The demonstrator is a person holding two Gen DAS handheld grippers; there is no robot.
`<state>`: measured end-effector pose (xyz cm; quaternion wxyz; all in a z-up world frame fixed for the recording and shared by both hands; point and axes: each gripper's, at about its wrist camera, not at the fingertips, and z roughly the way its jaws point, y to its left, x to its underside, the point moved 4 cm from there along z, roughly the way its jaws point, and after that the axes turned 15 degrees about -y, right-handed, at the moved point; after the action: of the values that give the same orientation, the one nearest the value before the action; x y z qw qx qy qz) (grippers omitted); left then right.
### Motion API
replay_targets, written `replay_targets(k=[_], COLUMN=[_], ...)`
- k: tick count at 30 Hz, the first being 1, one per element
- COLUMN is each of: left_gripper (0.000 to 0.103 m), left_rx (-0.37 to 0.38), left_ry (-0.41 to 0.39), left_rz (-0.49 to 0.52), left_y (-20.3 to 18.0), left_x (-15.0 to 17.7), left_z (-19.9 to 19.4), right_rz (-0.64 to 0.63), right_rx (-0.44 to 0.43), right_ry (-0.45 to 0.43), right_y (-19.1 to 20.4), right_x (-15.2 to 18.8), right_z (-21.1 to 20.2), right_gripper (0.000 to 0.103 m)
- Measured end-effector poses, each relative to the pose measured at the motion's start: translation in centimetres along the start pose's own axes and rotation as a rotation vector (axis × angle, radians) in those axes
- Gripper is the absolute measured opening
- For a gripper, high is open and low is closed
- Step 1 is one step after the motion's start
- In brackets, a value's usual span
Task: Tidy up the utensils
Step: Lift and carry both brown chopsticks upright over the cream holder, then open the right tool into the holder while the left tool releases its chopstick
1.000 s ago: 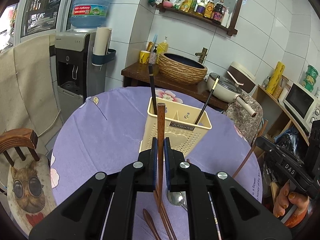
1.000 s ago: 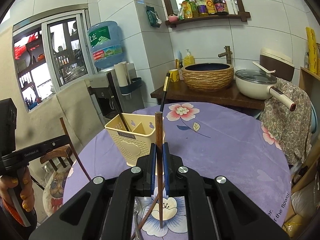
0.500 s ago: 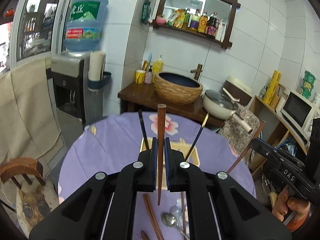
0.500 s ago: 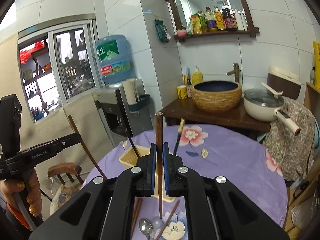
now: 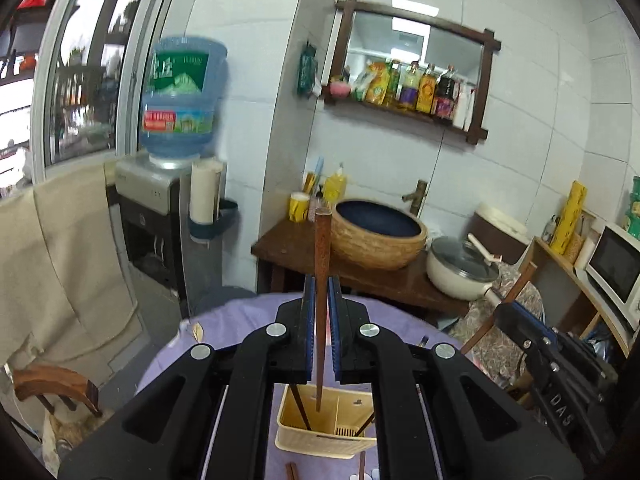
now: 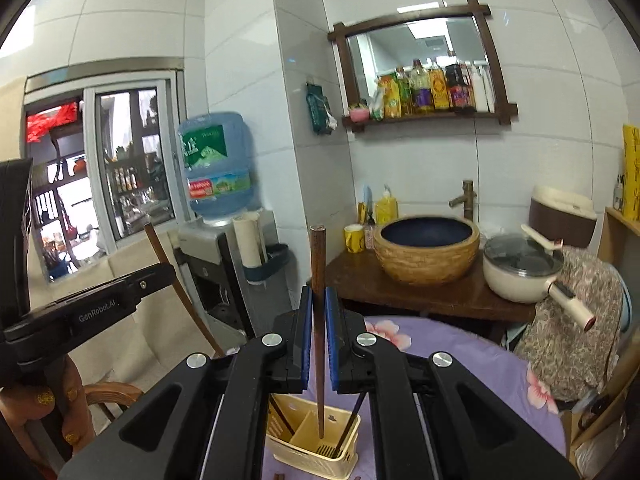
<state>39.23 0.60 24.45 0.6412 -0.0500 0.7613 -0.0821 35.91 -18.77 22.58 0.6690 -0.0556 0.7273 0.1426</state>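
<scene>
Covering the round table (image 6: 472,364): purple floral cloth. Sitting on it, low centre in both views: cream utensil caddy (image 5: 326,438) w/ dividers, already holding two dark chopsticks (image 6: 352,424) leaning in separate compartments. Hovering above caddy: L gripper (image 5: 319,312), blue pads clamping a brown wooden chopstick (image 5: 321,280) near-upright, thick end up, tip pointing down over caddy opening. Doing the same: R gripper (image 6: 318,320), pinching its own brown chopstick (image 6: 318,320), tip over caddy's middle section. Lying loose on cloth by caddy's near side: more brown chopstick ends (image 5: 291,471).
</scene>
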Motion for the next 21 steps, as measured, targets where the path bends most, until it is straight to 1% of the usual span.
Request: replay_targets(k=[4, 6, 9, 13, 17, 21], left_gripper=[0.007, 0.007, 0.007, 0.007, 0.007, 0.007], left_rx=[-0.028, -0.030, -0.037, -0.045, -0.050, -0.043], left_ry=[0.080, 0.122, 0.155, 0.194, 0.231, 0.244], left_rz=[-0.018, -0.029, -0.025, -0.036, -0.042, -0.045], left_y=[1.3, 1.7, 2.3, 2.9, 3.2, 3.0], left_x=[4.4, 6.6, 9.2, 11.6, 13.4, 14.2], left_z=[2.8, 3.9, 4.8, 5.8, 6.6, 6.8], right_rz=[0.035, 0.048, 0.062, 0.068, 0.056, 0.072], right_rx=[0.024, 0.036, 0.041, 0.044, 0.052, 0.048], right_ry=[0.079, 0.108, 0.144, 0.169, 0.153, 0.145], right_y=[-1.4, -1.9, -2.4, -2.5, -2.5, -2.7], right_x=[4.7, 6.4, 8.1, 9.5, 9.6, 9.6], right_z=[1.9, 2.4, 3.0, 3.3, 3.1, 3.0], right_gripper=[0.007, 0.007, 0.007, 0.007, 0.007, 0.008])
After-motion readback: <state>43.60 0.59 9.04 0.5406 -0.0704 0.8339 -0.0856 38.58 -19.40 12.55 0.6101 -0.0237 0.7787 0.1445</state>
